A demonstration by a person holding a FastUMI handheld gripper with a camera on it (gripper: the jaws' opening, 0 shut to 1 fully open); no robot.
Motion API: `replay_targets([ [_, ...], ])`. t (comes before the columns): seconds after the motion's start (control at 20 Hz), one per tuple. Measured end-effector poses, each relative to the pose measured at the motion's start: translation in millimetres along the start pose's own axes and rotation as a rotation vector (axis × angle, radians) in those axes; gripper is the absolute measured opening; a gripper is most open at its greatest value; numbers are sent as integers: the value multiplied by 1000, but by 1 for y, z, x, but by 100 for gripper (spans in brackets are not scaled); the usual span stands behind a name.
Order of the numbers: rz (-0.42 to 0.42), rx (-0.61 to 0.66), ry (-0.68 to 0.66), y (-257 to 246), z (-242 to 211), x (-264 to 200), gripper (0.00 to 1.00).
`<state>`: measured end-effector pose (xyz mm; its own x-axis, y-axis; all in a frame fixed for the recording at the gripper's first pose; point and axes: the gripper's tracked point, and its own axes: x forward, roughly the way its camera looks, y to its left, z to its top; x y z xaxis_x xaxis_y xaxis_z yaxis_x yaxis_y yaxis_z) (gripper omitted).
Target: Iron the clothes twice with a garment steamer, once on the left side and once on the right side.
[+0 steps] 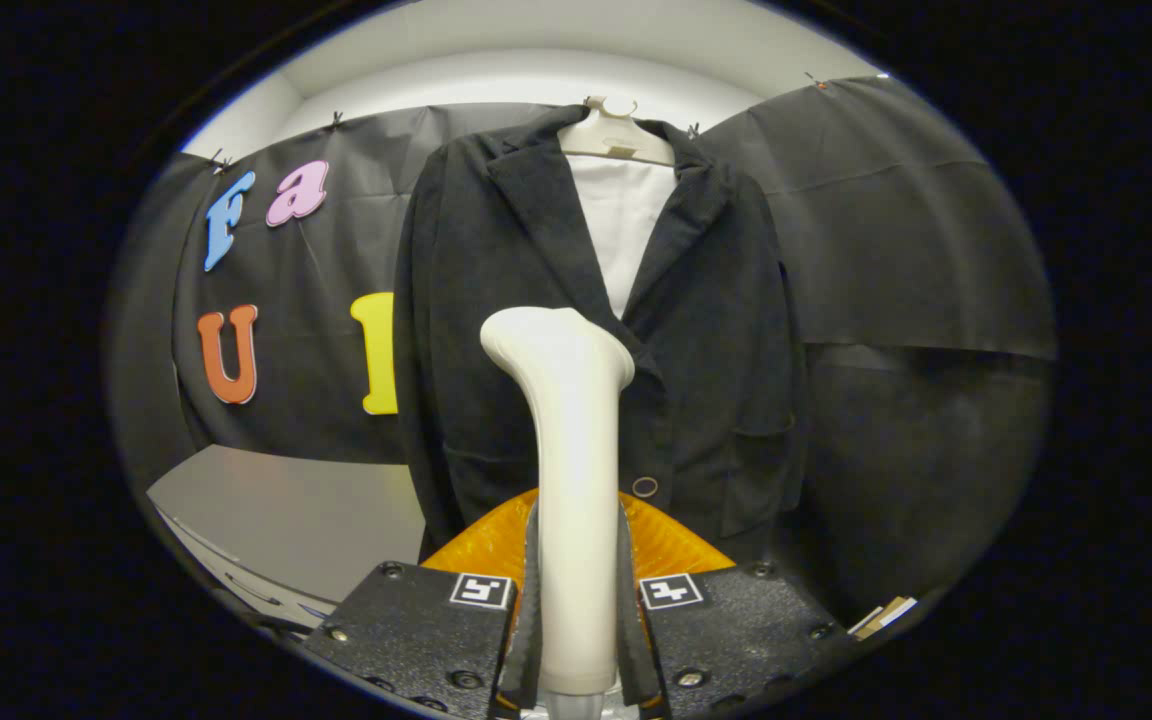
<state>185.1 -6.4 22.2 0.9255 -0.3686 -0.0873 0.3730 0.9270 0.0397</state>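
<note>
Gripper [577,610] clamped on garment steamer [568,480]: both fingers [528,600] pressed flat vs. handle sides, gap only as wide as handle. Steamer upright btwn fingers, cream-white, handle rising straight up, widening into angled head at top. Head sits in front of jacket [696,330], approx. at level where lapels meet; contact w/ cloth or not, can't tell. Orange translucent part [671,545] fanning out behind handle, just above fingers. Square markers on finger blocks either side of handle.

Jacket dark, hung on pale hanger [616,135] vs. booth's black cloth wall [896,250]. Lapels open, white panel [621,225] showing in V btwn them. Round button [645,487] low on front, just right of steamer handle. Pocket flap on jacket's right-hand side, another fainter on left. Hem hidden behind orange part & fingers.

Grey worktop [286,520] low left, beside jacket, beyond fingers. Small tan/white item [881,615] low right, near wall base, too small to ID.
</note>
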Motion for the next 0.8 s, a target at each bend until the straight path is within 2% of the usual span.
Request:
replay_targets([
  [0.4, -4, -46, 138, -1, -71, -1, 33],
  [0.8, -43, -74, 222, -12, -117, -1, 34],
])
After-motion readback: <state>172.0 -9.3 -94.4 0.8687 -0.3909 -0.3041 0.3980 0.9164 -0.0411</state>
